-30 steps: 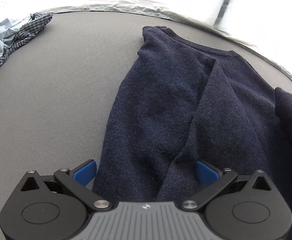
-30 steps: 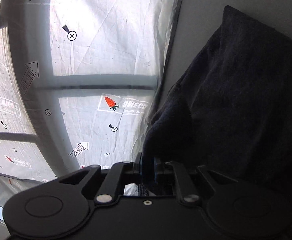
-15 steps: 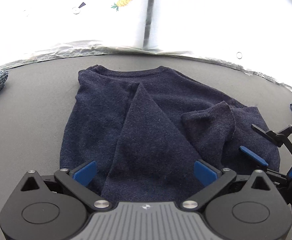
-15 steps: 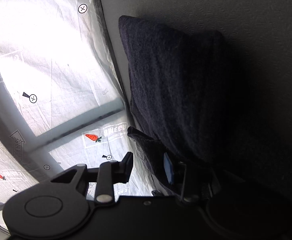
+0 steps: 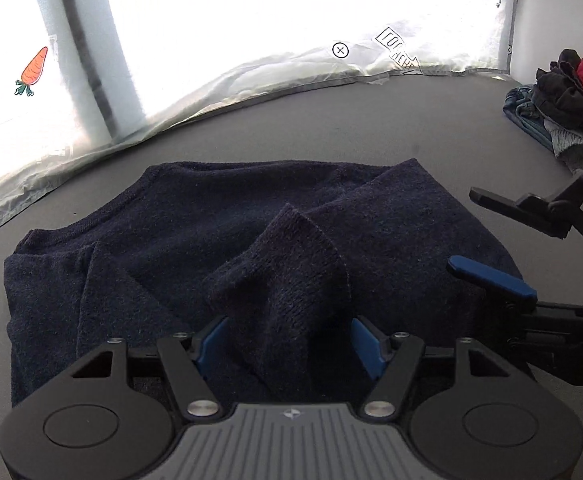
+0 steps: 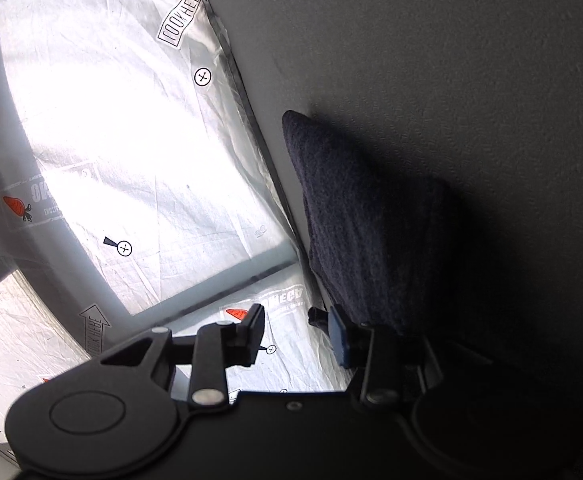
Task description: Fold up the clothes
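A navy sweater [image 5: 195, 232] lies flat on the grey table [image 5: 331, 128], with a sleeve folded over its body. A raised fold of that sleeve [image 5: 291, 280] runs between the blue pads of my left gripper [image 5: 287, 344]. Its jaws are closing, and a gap still shows on each side of the fold. My right gripper [image 5: 463, 228] hovers open over the sweater's right edge. In the right wrist view the right gripper [image 6: 295, 328] is open with nothing between its fingers, and the sweater [image 6: 371, 220] lies just beside one pad.
A pile of mixed clothes [image 5: 563, 120] sits at the table's far right. A translucent plastic sheet [image 5: 251, 76] printed with carrots and arrows hangs along the far table edge. Bare grey table lies behind and left of the sweater.
My right gripper has let go of the sweater fabric and opened. My left gripper has swung across the sweater toward the right one, and its jaws have narrowed around the raised sleeve fold.
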The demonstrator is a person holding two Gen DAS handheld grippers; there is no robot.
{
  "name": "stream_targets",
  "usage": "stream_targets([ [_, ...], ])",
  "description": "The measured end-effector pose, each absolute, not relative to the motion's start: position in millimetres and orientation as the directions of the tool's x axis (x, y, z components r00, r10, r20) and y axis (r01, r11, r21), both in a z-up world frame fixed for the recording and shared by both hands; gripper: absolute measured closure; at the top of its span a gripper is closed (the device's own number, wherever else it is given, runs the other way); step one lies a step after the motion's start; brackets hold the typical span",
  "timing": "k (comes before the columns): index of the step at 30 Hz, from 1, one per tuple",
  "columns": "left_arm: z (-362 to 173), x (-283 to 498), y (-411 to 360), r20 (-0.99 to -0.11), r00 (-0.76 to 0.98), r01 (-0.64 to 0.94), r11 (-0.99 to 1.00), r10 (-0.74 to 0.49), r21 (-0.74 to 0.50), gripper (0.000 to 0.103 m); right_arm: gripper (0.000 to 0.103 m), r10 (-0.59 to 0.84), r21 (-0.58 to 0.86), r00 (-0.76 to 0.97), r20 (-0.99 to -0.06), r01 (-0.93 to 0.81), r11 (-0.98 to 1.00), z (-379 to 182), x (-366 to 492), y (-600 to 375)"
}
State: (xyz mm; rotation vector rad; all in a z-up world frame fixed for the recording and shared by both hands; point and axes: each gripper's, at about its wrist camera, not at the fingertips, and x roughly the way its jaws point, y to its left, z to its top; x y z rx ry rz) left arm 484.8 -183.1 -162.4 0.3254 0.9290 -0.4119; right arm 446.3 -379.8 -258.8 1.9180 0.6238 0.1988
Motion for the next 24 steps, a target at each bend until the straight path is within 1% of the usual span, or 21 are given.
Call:
stream_targets([
  [2, -170, 486, -189, -0.822, 0.540, 0.475, 0.872, -0.180, 0.121, 0.036, 0.066, 0.505, 0.894, 0.849, -0.155, 0.338, -0.294, -259, 448, -381],
  [3, -173, 487, -191, -0.821, 0.544, 0.468, 0.875, -0.173, 0.125, 0.038, 0.066, 0.503, 0.895, 0.848, -0.165, 0.343, -0.284, -259, 448, -383],
  [4, -176, 488, -191, -0.819, 0.547, 0.458, 0.880, -0.170, 0.123, 0.044, 0.066, 0.500, 0.898, 0.848, -0.174, 0.345, -0.273, -259, 447, -385],
  [6, -174, 489, -184, -0.817, 0.549, 0.423, 0.902, -0.174, 0.092, 0.080, 0.065, 0.498, 0.903, 0.848, -0.180, 0.343, -0.257, -257, 446, -386],
  [7, -173, 489, -181, -0.814, 0.555, 0.404, 0.911, -0.169, 0.086, 0.086, 0.064, 0.498, 0.907, 0.848, -0.182, 0.340, -0.249, -256, 446, -387],
  [9, -166, 489, -169, -0.797, 0.578, 0.364, 0.929, -0.173, 0.062, 0.089, 0.064, 0.490, 0.911, 0.851, -0.188, 0.338, -0.237, -251, 445, -395],
  [13, -145, 489, -143, -0.758, 0.632, 0.269, 0.963, -0.164, 0.017, 0.090, 0.063, 0.461, 0.912, 0.864, -0.201, 0.336, -0.233, -246, 447, -408],
  [15, -131, 489, -129, -0.733, 0.663, 0.228, 0.974, -0.152, 0.004, 0.090, 0.063, 0.450, 0.914, 0.866, -0.217, 0.342, -0.219, -254, 425, -420],
  [19, -104, 485, -108, -0.676, 0.727, 0.176, 0.984, -0.122, 0.011, 0.090, 0.063, 0.452, 0.922, 0.841, -0.298, 0.376, -0.092, -244, 416, -430],
  [24, -72, 481, -84, -0.609, 0.787, 0.143, 0.989, -0.099, 0.024, 0.090, 0.059, 0.442, 0.891, 0.775, -0.452, 0.412, 0.190, -222, 395, -424],
])
